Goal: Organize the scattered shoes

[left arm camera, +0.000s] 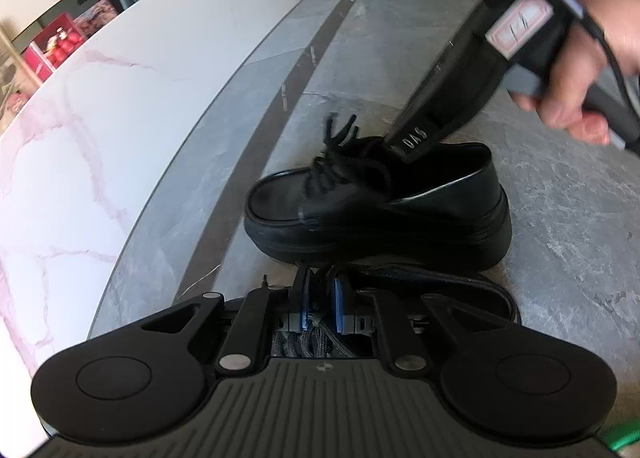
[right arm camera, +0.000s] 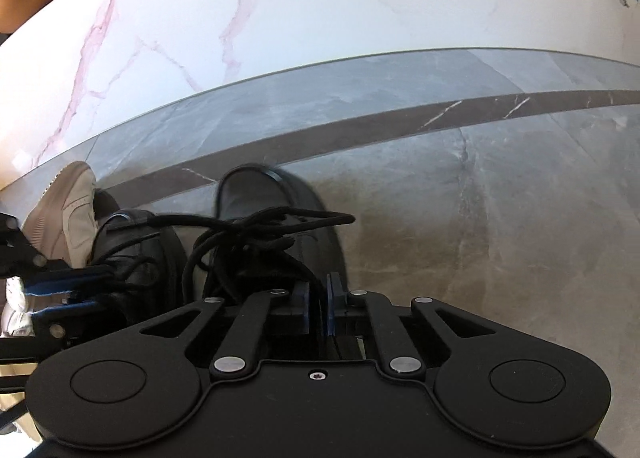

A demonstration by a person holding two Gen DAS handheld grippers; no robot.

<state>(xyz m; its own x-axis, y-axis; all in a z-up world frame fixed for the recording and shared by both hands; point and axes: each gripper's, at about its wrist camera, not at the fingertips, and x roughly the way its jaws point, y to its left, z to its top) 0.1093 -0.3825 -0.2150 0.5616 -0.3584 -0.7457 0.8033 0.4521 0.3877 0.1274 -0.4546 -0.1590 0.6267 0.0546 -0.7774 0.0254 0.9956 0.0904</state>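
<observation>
From the left wrist camera, a white marble-veined wall [left arm camera: 80, 118] fills the left side, and a grey stone floor [left arm camera: 560, 238] with a dark inlaid stripe [left arm camera: 256, 162] runs beside it. The left gripper [left arm camera: 320, 300] has its blue-padded jaws nearly together, pinched on the upper part of a black platform shoe [left arm camera: 460, 290]; grey laces [left arm camera: 308, 342] show just behind the pads, and the shoe's collar and sole stretch off to the right of the jaws. Directly ahead of that gripper's tips, and touching or nearly touching the held shoe, a second black lace-up platform shoe [left arm camera: 380, 210] sits with its toe pointing left and its laces loose above the tongue. The right gripper [left arm camera: 416, 146] comes down from the upper right into this shoe's opening, and a person's hand [left arm camera: 580, 78] is wrapped around its handle.

From the right wrist camera, a pale beige sneaker [right arm camera: 68, 210] sits at the far left near the wall, beyond the left gripper's dark linkage. Just right of it is the black shoe in the left gripper's grip [right arm camera: 136, 254]. Straight ahead of the right gripper [right arm camera: 318, 298] is the other black shoe [right arm camera: 256, 194], toe away from the camera, black laces tangled over its tongue. The right jaws are almost fully closed on the edge of this shoe's upper, with only a thin sliver between the blue pads. To the right of the tool, bare grey floor [right arm camera: 500, 218].
</observation>
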